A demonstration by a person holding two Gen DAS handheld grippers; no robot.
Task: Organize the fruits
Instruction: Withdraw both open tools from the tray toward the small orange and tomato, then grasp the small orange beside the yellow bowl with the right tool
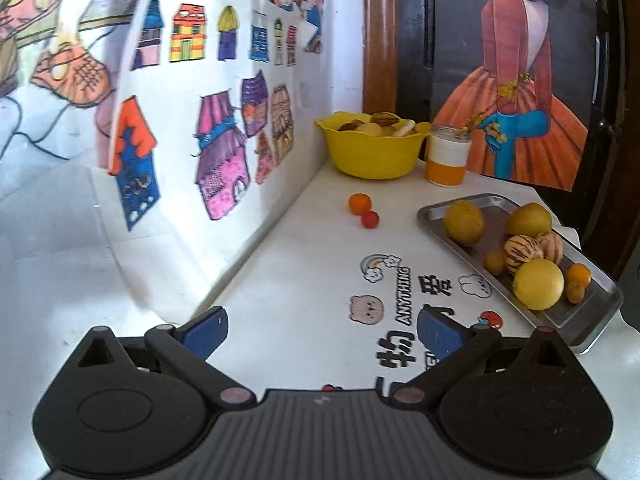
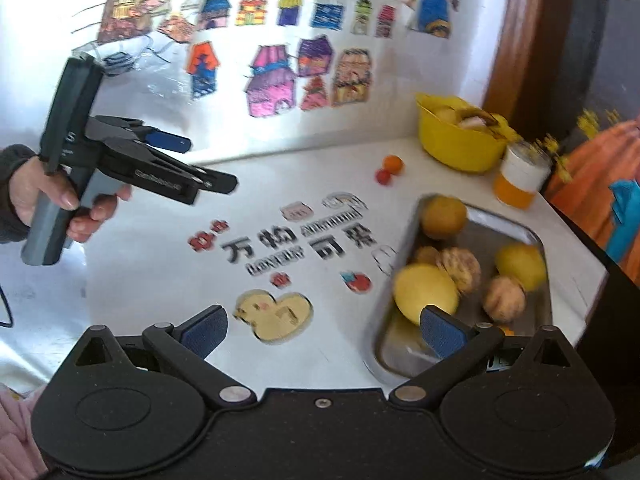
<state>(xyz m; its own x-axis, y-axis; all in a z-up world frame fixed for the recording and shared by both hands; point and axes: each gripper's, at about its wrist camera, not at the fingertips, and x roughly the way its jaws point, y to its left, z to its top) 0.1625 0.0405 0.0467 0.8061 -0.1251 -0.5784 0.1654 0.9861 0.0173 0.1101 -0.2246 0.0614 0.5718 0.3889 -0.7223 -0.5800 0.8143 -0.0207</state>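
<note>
I hold both claws spread wide and empty above the counter, because nothing is picked yet: my left claw hovers over the printed lettering with the fruit ahead of it, and my right claw hangs with its right finger over the near end of the steel tray. The tray sits at the counter's right edge, I judge as the place where fruit is gathered. In it I count, from the left view, three large yellow fruits, two striped ones touching each other, and three small orange-brown ones. Two remain loose and touching on the bare counter: a small orange fruit and a smaller red fruit, just before the yellow bowl, which is itself heaped, and one jar beside it.
</note>
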